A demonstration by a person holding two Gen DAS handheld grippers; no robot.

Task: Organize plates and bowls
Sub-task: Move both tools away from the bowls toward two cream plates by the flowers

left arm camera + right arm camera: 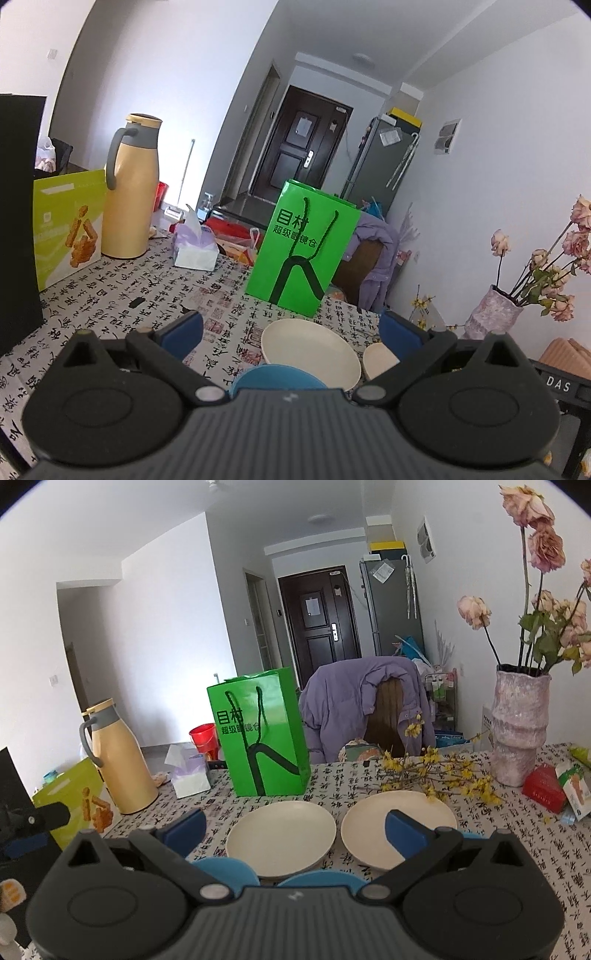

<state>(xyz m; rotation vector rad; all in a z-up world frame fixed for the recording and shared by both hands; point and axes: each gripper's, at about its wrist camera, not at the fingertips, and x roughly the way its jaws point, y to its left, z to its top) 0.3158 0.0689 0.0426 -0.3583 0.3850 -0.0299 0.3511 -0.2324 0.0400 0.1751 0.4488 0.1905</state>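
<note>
Two cream plates lie side by side on the calligraphy-print tablecloth: the left plate (280,836) and the right plate (369,834). Two blue bowls (225,871) (317,880) sit nearer, partly hidden by the gripper body. My right gripper (295,830) hovers open above the plates with nothing between its fingers. In the left wrist view, my left gripper (291,332) is open and empty over one cream plate (310,354). A blue bowl (277,376) sits in front of it, and the second plate (378,360) peeks out behind the right finger.
A green paper bag (262,738) stands just behind the plates. A yellow thermos jug (118,760), a tissue box (190,779) and a lime box (74,797) are at left. A pink vase (517,727), yellow twigs (443,771) touching the right plate's rim and a red box (543,790) are at right.
</note>
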